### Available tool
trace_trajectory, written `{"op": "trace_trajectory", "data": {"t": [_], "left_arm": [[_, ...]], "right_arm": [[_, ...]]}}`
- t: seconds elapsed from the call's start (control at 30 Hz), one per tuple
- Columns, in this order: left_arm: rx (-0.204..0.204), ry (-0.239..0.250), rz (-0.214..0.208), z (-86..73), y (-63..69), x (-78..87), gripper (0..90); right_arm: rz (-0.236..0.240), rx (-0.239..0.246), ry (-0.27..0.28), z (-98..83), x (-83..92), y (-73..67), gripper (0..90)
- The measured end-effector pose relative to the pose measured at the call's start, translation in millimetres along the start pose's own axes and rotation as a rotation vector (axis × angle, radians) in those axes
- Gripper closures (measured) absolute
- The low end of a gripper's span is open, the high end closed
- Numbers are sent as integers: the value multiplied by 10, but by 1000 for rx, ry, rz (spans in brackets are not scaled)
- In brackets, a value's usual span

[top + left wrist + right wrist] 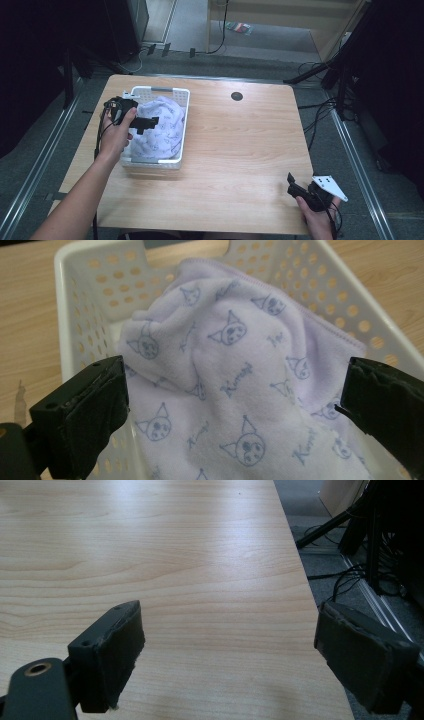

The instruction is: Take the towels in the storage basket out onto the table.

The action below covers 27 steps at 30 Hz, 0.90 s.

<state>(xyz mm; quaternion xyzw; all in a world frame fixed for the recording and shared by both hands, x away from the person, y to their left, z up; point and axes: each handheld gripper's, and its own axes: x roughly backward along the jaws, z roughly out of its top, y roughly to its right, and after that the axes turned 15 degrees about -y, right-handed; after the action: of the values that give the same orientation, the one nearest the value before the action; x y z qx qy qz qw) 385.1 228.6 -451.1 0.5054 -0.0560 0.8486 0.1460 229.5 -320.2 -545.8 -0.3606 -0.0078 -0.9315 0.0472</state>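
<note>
so we have the lilac towel (pixel 235 385), printed with small cartoon faces, heaped in the white perforated basket (pixel 80 300) at the left side of the wooden table (pixel 240 150); it rises above the rim near the far end. our left gripper (pixel 148 122) hangs over the basket's left side, jaws spread wide, the cloth between them in the left gripper view but not touched. the basket walls hem the towel in on every side. our right gripper (pixel 295 186) sits well apart at the table's near right corner, jaws spread over bare wood. a dark round grommet (pixel 237 96) lies near the far edge.
</note>
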Motion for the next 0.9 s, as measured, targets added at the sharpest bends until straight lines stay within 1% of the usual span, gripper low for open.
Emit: {"op": "trace_trajectory", "data": {"t": [0.03,0.1,0.13,0.17,0.2,0.27,0.3,0.37,0.43,0.47,0.53,0.63,0.67,0.77,0.8,0.83,0.87,0.9], "left_arm": [[5,-12,0,11,5,-31,0],[-11,-35,-3,30,16,-81,0],[-11,-35,-3,30,16,-81,0],[-15,-51,-19,50,20,-122,0],[-12,-58,-26,59,27,-142,0],[-14,-63,-22,70,31,-162,0],[1,-68,-27,86,38,-202,0],[-3,-84,-41,101,40,-249,0],[-20,-96,-44,105,56,-301,0],[-21,-101,-44,108,64,-331,0],[-13,-111,-64,112,66,-376,0],[-10,-125,-55,121,72,-424,0],[-3,-146,-52,130,71,-469,0],[5,-170,-51,137,81,-531,0],[7,-180,-40,140,87,-547,0],[10,-183,-44,140,99,-562,0],[9,-192,-56,142,107,-579,0],[6,-207,-51,143,121,-596,0]], "right_arm": [[0,1,1,0,0,1,130],[1,0,1,0,0,1,130],[1,0,1,0,0,1,130],[1,1,2,0,0,3,130],[1,0,4,0,-1,3,130],[1,-2,3,0,-1,3,130],[2,-3,3,0,-1,5,130],[3,-5,3,0,-1,4,130],[1,-3,3,0,-1,5,130],[1,-3,3,0,-1,4,130],[2,-5,3,0,-1,3,130],[2,-5,3,0,-1,4,130],[2,-4,4,0,-1,5,130],[4,-6,3,0,1,6,130],[4,-6,4,0,1,6,130],[4,-5,4,0,0,7,130],[4,-3,4,0,-1,7,130],[6,-4,3,0,-1,5,131]]}}
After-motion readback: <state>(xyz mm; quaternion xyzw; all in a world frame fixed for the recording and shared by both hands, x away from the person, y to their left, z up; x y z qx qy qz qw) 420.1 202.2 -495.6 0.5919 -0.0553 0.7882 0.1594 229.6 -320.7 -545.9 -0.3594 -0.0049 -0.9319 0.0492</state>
